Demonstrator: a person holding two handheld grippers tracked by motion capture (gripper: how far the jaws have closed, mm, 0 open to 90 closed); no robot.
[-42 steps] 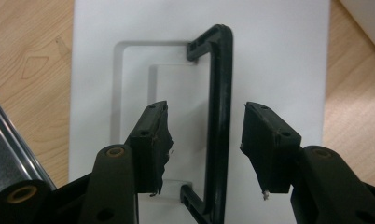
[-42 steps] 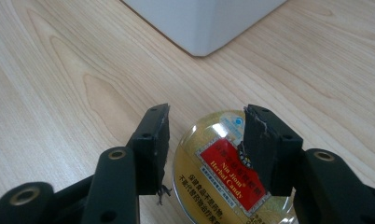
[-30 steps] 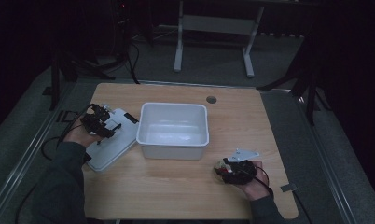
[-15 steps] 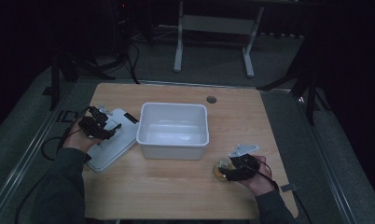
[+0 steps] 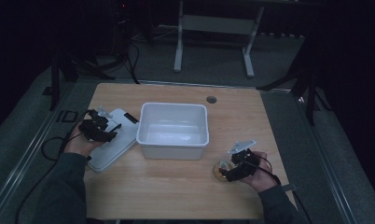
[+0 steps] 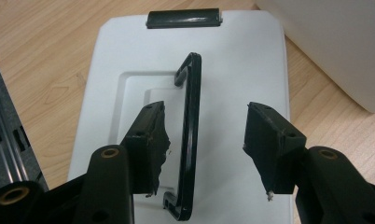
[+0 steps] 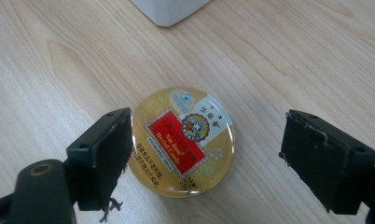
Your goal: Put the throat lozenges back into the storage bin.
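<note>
A round golden candy tin [image 7: 183, 140] with a red label lies flat on the wooden table [image 5: 176, 186], near the front right. My right gripper [image 7: 211, 142] straddles it. Its jaws have just been opening and now stand wide, the left pad close to the tin's rim and the right pad well clear. From above, that gripper [image 5: 228, 169] sits just right of the tin [image 5: 219, 171]. My left gripper [image 6: 204, 140] hovers open over a white lid [image 6: 232, 56], whose black handle [image 6: 191, 116] runs between the pads, nearer the left one. The high view has this gripper [image 5: 98, 127] above the lid [image 5: 112, 145].
An empty white bin [image 5: 172, 128] stands mid-table, right beside the lid. The lid carries a black clip [image 6: 183, 18] at its far end. A round grommet hole [image 5: 211, 99] sits near the table's back edge. A desk frame stands on the dark floor behind.
The right gripper's jaws have spread apart, and the tin now shows on the table at its tips. Both hands have stayed almost where they were.
</note>
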